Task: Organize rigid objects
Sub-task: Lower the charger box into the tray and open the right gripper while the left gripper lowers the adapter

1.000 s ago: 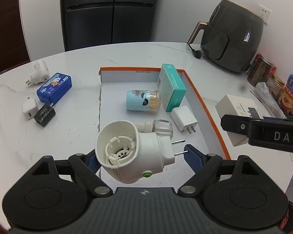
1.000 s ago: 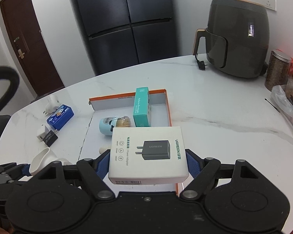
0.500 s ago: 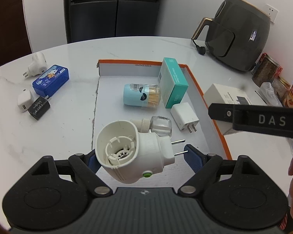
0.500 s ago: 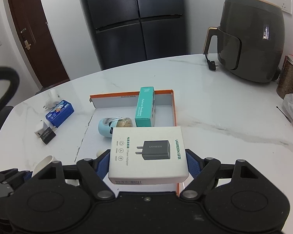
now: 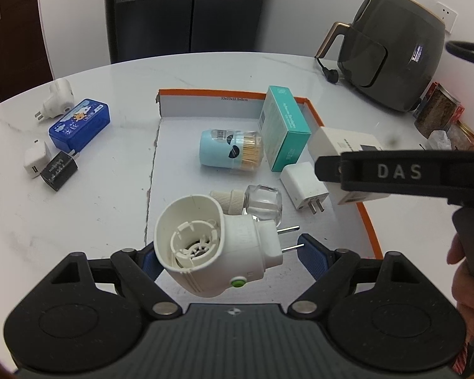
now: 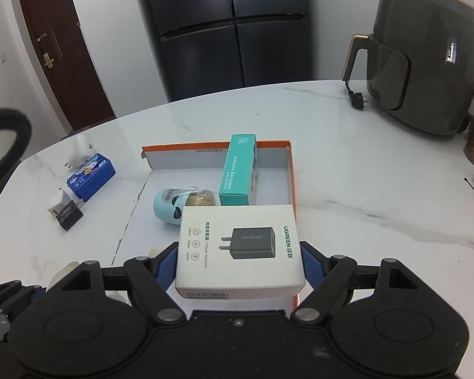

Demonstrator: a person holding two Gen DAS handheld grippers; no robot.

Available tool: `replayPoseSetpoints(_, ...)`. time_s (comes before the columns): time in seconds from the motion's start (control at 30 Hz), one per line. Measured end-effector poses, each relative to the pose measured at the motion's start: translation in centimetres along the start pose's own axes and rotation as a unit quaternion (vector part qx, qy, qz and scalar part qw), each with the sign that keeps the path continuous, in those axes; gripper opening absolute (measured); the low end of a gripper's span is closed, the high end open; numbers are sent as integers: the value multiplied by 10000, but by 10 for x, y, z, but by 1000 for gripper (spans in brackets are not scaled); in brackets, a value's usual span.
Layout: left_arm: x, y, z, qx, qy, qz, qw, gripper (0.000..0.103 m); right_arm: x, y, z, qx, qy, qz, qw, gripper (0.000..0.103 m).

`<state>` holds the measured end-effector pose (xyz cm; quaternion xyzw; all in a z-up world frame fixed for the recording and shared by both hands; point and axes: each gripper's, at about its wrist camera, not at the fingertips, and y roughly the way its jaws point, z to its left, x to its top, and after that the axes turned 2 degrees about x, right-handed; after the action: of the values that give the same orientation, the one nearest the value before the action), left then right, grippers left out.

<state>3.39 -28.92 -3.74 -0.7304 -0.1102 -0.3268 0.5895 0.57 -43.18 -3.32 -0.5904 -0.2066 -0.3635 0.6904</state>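
On the worktop (image 5: 205, 72), the tray (image 5: 211, 99) already holds a teal box (image 5: 284, 126), toothpick jar (image 5: 230, 153), white charger (image 5: 303, 184) and small bottle (image 5: 262, 202). The right hand-held gripper (image 6: 238, 262) clamps an adapter box (image 6: 237, 246) above the tray's right edge; the left hand-held gripper (image 5: 227, 252) grips a white plug-in (image 5: 215, 246) over its near end. Four items (image 5: 66, 135) remain outside, at left.

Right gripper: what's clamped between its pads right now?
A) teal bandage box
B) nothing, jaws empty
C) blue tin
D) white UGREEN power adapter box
D: the right wrist view shows the white UGREEN power adapter box pinched between the right gripper's blue pads, above the orange-edged tray.
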Motion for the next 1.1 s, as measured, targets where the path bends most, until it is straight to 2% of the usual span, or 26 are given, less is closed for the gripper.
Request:
replayPoseSetpoints(0.43,4,11,2,14,-78,56,10000,87,12,23,4,21,-231,-4,9997,94)
replayPoseSetpoints(0.67,3,19,-7,-84,1,158,9998,87,13,7,-11,17,-55,-219,9997,94)
replayPoseSetpoints(0.77,1,20,-15,-238,91,226,9994,87,11,-2,-18,22,74,-299,9995,94)
replayPoseSetpoints(0.93,0,10,-18,-281,170,95,9994,91,6,-16,-22,2,206,-374,9991,94)
replayPoseSetpoints(1.1,0,-3,-1,-129,23,-38,9999,91,0,-28,-13,21,281,-402,9988,94)
